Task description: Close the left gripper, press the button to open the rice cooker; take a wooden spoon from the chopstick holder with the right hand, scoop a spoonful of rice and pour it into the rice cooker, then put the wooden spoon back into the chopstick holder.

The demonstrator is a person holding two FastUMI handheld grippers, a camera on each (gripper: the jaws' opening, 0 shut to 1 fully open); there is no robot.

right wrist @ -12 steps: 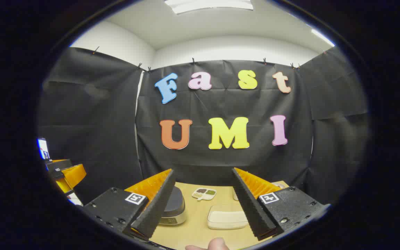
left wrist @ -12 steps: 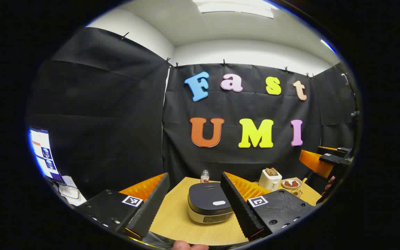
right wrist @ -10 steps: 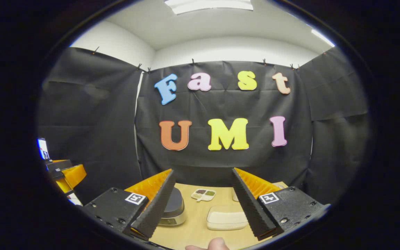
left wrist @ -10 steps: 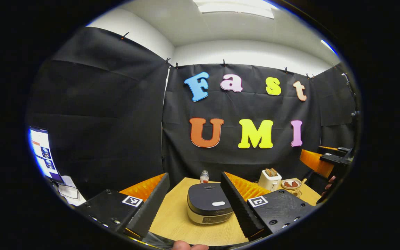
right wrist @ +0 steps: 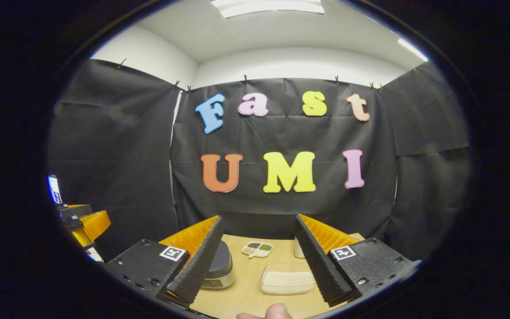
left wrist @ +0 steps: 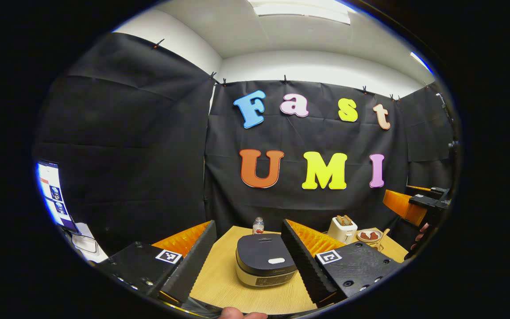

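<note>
Rice cooker (left wrist: pixel 263 260) has slid slightly lower-left in my left gripper view (lid down), on the table (left wrist: pixel 224 279). Left gripper (left wrist: pixel 248 248) fingers apart; right gripper (right wrist: pixel 259 241) likewise, rice tray (right wrist: pixel 287 280) between.

Black cloth walls (left wrist: pixel 126 146) under a white ceiling (right wrist: pixel 281 40), wooden table (left wrist: pixel 224 274) below.

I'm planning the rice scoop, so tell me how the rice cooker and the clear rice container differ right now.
The rice cooker is dark-topped over a cream base; the rice container is clear with white contents. The rice cooker is rounded and taller; the rice container is a low rectangle. The rice cooker's lid is closed; whether the rice container has a lid cannot be told. Both rest on the wooden table.
</note>
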